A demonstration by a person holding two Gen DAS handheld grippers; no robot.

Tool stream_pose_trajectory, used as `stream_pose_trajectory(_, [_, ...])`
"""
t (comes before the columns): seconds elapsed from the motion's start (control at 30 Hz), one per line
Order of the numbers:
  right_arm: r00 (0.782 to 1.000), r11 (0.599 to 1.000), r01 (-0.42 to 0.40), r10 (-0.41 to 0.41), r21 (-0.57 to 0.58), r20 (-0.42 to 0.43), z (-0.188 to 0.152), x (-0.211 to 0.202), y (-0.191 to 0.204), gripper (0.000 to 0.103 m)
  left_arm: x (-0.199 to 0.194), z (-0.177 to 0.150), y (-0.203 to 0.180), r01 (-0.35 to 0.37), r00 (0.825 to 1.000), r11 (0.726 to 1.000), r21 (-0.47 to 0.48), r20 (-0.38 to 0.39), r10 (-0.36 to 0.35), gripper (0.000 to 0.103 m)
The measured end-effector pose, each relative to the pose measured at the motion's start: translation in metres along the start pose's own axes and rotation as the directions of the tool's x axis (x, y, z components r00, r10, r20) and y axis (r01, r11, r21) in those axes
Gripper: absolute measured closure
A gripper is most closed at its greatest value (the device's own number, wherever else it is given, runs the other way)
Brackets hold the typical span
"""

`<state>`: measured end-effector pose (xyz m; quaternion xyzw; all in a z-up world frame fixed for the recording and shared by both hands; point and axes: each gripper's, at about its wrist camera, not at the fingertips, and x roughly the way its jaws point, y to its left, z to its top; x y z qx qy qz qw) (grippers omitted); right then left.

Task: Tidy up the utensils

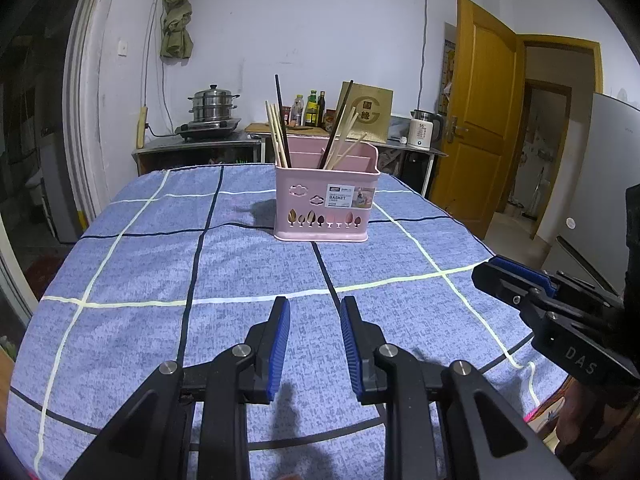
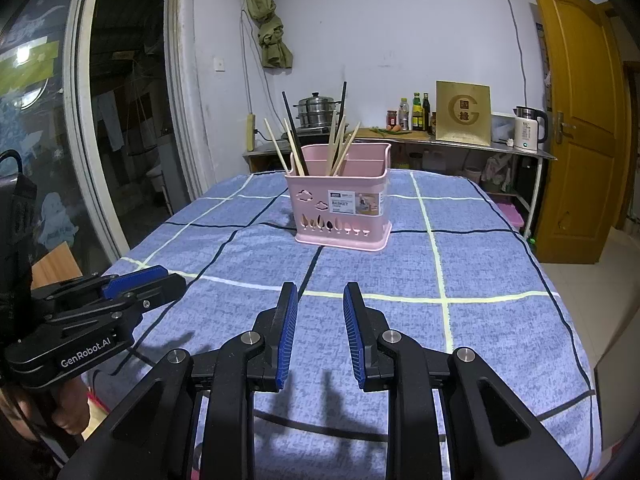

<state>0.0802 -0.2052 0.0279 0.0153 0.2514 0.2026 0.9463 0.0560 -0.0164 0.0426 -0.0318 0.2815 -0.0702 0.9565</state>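
Note:
A pink utensil basket (image 1: 326, 204) (image 2: 344, 210) stands upright on the far half of the table. Several chopsticks (image 1: 280, 132) (image 2: 296, 148), some pale wood and some dark, lean in its compartments. My left gripper (image 1: 315, 304) hovers low over the near part of the cloth, well short of the basket, open with only bare cloth between its blue pads. My right gripper (image 2: 320, 290) hangs beside it in the same way, open and holding nothing. Each gripper also shows at the edge of the other's view, the right gripper (image 1: 504, 270) and the left gripper (image 2: 160, 276).
A blue checked cloth (image 1: 160, 264) (image 2: 480, 264) covers the table. Behind it a steel counter (image 1: 200, 146) carries a steamer pot (image 1: 212, 102), bottles (image 2: 416, 112), a gold box (image 2: 462, 114) and a white kettle (image 2: 528, 128). A wooden door (image 1: 480, 112) stands to the right.

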Motion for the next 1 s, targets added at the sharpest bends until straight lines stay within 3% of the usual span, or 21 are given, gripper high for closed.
stream_pose_trajectory(0.57, [1.000, 1.000, 0.000, 0.000, -0.001, -0.001, -0.0017, 0.0001, 0.0007, 0.079, 0.0003, -0.0031, -0.0017, -0.035, 0.999, 0.999, 0.003, 0.000, 0.035, 0.077])
stream_pose_trajectory(1.0, [1.000, 1.000, -0.001, 0.001, -0.001, -0.002, -0.0043, 0.0000, 0.0025, 0.078, 0.0005, -0.0043, -0.0037, -0.018, 1.000, 1.000, 0.002, -0.002, 0.018, 0.077])
